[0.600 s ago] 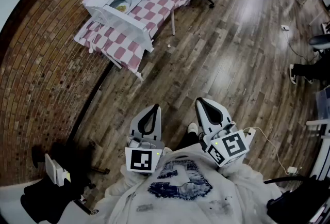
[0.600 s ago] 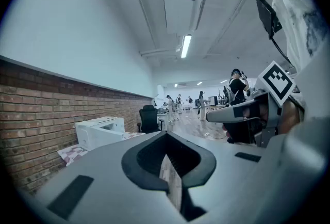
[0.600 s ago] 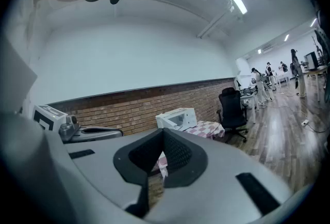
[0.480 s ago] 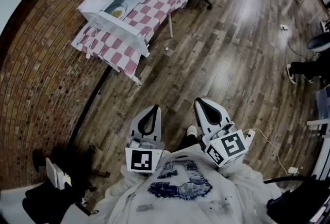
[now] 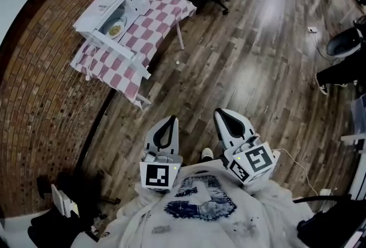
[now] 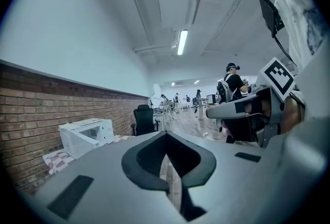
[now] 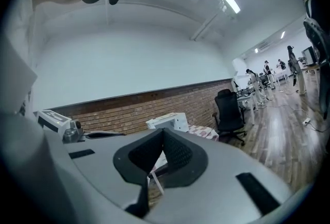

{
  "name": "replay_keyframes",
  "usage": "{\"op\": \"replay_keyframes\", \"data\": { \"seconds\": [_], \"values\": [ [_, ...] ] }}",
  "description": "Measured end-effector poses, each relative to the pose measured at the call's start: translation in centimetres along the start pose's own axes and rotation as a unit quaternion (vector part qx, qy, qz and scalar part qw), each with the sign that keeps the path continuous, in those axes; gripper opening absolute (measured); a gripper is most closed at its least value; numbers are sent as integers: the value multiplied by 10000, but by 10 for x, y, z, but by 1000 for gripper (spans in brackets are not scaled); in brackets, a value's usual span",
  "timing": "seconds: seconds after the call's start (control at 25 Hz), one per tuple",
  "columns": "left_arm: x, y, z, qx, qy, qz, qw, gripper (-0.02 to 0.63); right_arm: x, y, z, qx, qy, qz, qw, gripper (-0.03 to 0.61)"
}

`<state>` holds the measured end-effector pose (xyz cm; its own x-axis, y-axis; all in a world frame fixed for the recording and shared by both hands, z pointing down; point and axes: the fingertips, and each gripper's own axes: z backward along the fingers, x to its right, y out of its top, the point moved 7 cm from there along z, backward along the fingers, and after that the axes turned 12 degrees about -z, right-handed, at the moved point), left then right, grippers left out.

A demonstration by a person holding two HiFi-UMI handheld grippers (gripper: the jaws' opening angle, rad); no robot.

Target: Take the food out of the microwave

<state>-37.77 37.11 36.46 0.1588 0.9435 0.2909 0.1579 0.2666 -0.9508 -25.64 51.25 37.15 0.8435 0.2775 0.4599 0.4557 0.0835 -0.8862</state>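
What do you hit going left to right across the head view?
microwave → left gripper → right gripper → bystander's shoe

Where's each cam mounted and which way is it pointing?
Head view: on the head, looking steeply down at the wood floor; shows sweatshirt, left gripper, right gripper.
Left gripper view: on the left gripper, along its shut jaws toward the brick wall; right gripper shows at right.
Right gripper view: on the right gripper, along its shut jaws toward the same wall.
Shared: all three see the microwave.
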Motion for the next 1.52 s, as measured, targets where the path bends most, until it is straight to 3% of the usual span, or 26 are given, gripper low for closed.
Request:
{"op": "replay_keyframes", "data": {
  "seconds": [0.28, 0.88, 1.16, 1.52],
  "values": [
    [23, 10, -29, 21, -166, -113, 9998, 7, 31, 9, 9, 22, -63, -154, 9999, 15],
    [27, 8, -90, 66, -517, -39, 9986, 7, 77, 24, 3, 72, -284, -436, 9986, 15],
    [7, 4, -136, 99, -537, 46, 9985, 6, 104, 37, -31, 56, -315, -500, 9982, 15],
    [-48, -28, -220, -19, -422, 373, 9984, 6, 142, 58, -124, -249, -255, -333, 9988, 15]
  ]
}}
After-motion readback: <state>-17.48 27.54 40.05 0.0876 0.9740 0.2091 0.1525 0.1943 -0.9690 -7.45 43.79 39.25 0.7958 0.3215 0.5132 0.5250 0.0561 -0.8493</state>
